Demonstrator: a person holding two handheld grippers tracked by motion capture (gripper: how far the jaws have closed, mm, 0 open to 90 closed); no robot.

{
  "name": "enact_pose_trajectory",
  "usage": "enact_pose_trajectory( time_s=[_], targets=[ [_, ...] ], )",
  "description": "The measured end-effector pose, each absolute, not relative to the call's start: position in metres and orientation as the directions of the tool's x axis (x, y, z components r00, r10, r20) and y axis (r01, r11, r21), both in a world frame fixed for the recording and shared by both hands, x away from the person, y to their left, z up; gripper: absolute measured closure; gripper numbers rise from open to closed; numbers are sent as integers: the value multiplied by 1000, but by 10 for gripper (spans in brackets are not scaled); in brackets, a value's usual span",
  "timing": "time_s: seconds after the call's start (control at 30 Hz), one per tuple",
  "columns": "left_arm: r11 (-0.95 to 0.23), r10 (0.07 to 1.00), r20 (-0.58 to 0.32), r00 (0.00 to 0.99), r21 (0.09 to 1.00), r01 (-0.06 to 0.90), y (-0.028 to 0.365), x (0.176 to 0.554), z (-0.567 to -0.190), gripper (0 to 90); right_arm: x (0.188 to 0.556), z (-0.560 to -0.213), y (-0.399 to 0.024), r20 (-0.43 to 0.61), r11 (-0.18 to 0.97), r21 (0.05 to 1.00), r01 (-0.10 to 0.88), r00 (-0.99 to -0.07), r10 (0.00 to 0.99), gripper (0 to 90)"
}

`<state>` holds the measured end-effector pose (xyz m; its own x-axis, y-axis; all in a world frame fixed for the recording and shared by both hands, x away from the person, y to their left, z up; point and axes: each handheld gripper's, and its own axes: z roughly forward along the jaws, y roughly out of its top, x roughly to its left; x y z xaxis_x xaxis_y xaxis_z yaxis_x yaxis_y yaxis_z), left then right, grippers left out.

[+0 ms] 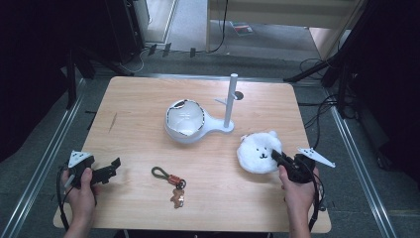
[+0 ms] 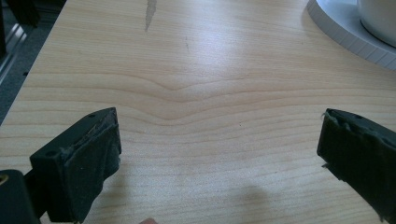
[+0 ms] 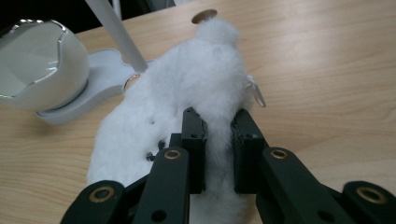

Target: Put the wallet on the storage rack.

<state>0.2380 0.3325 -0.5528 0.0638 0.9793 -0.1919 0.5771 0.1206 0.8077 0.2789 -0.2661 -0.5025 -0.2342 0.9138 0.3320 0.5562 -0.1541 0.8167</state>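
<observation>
Right claw (image 3: 218, 154) clamped on white plush bear (image 3: 187, 93), left claw (image 2: 219, 154) wide and idle; grasp done, next lift clear of counter (image 1: 148, 99) toward stand (image 1: 229, 101).

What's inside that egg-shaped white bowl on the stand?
The white bowl looks empty from the high view: only its pale inner wall shows through the jagged opening. Its near rim hides the bottom, so something small could lie there.
</observation>
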Motion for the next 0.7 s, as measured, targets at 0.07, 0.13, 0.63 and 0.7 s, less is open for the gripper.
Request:
enact_pose_trajectory(
  time_s=[0.07,0.13,0.63,0.7],
  targets=[
    [119,980,-190,65,808,577,333,238,-553,4,277,-496,-261,332,-154,826,543,-248,910,795],
    [119,980,-190,64,808,577,333,238,-553,4,276,-493,-258,331,-153,829,538,-252,909,795],
    [122,979,-192,62,808,576,332,238,-553,4,267,-457,-208,274,-114,871,477,-279,920,788],
    [122,979,-192,62,808,576,332,237,-553,4,267,-455,-203,273,-118,873,474,-274,922,787]
  ],
)
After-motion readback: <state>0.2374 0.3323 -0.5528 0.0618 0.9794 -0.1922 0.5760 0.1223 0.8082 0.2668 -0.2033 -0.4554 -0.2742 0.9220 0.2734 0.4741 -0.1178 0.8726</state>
